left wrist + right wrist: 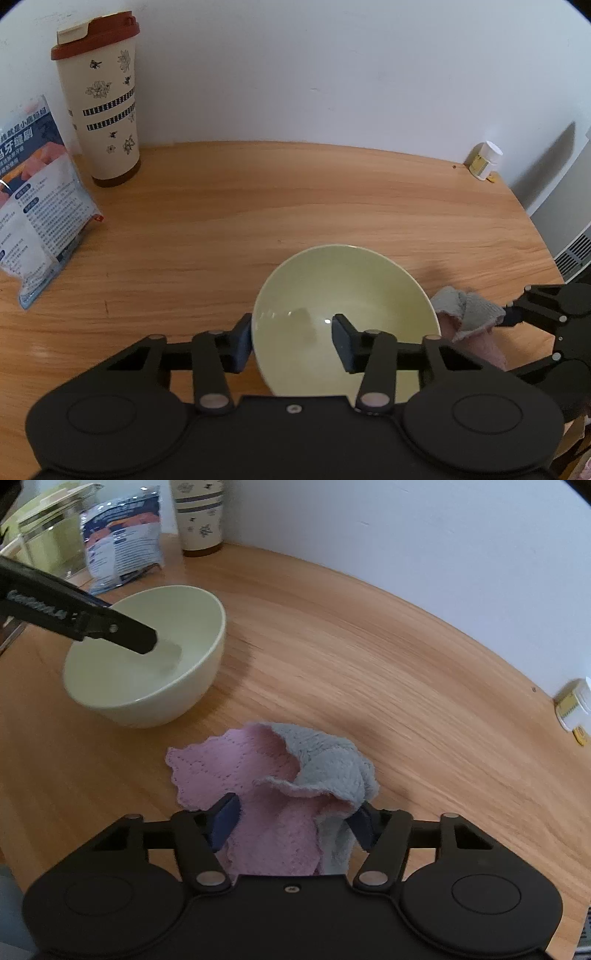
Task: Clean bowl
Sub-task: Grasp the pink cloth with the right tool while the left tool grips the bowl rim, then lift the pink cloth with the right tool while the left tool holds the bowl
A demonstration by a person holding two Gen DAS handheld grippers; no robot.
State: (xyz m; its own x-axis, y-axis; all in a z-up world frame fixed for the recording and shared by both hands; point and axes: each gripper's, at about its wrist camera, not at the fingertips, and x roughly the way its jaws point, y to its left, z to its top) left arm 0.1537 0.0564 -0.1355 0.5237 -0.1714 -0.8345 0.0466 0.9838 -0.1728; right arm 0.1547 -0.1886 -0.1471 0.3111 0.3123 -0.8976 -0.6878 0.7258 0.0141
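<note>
A pale green bowl (343,280) stands upright on the wooden table (221,221). My left gripper (291,339) straddles its near left wall, with one finger outside against the wall and the other inside, apart from the wall. In the right wrist view that inner finger (140,638) reaches into the bowl (147,686). To the right of the bowl a pink and grey cloth (229,760) lies bunched on the table. My right gripper (295,825) has both pads against the cloth's raised fold. The cloth (465,310) also shows in the left wrist view.
A cream tumbler with a brown lid (99,107) and a printed packet (40,221) stand at the far left by the wall. A small white bottle (484,158) sits at the far right edge. A glass container with a green lid (48,535) is behind the bowl.
</note>
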